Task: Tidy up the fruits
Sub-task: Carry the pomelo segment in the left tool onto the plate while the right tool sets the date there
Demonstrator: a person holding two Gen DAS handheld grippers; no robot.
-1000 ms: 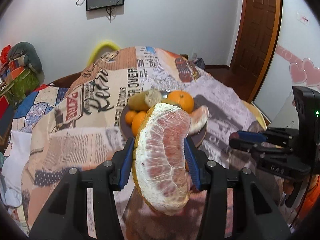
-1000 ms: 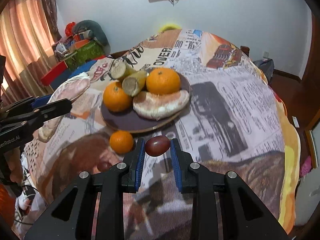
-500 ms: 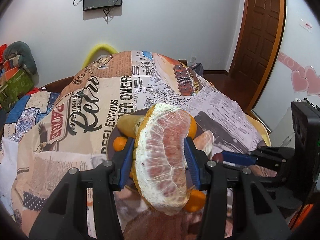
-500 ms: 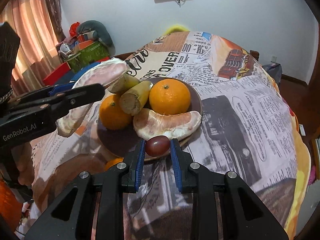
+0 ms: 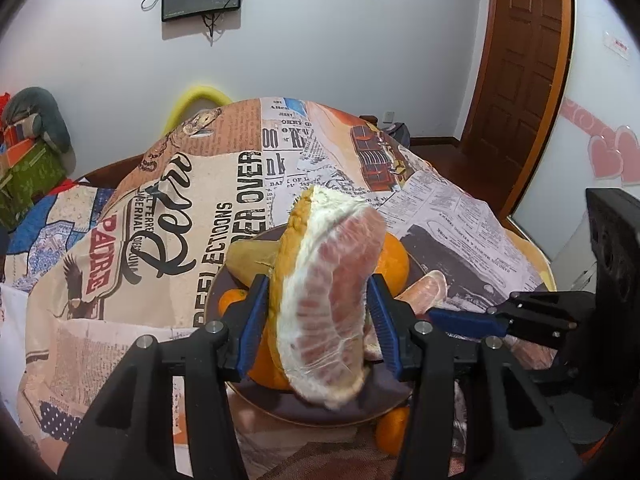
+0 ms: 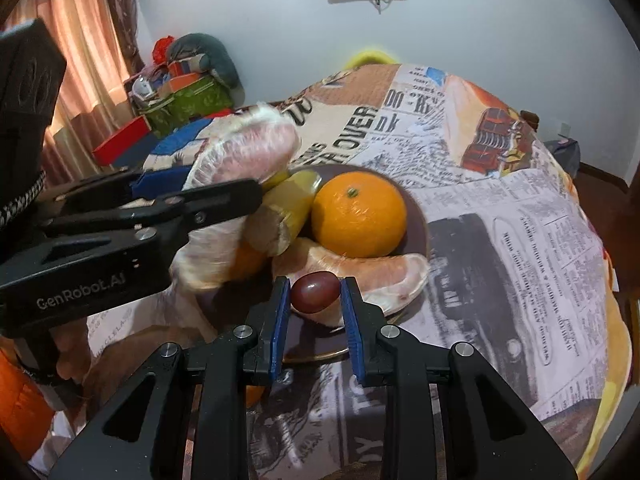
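The left gripper (image 5: pixel 318 316) is clamped on a large peeled pomelo wedge (image 5: pixel 328 296), held above the near side of the dark plate (image 6: pixel 418 220). The right gripper (image 6: pixel 314 312) pinches a small dark red fruit (image 6: pixel 315 292), probably a grape, just over the plate's front edge beside another pomelo segment (image 6: pixel 372 276). An orange (image 6: pixel 359 215) sits on the plate.

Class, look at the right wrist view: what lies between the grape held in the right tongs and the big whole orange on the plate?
A peeled pomelo segment lies on the plate, between the grape and the orange.
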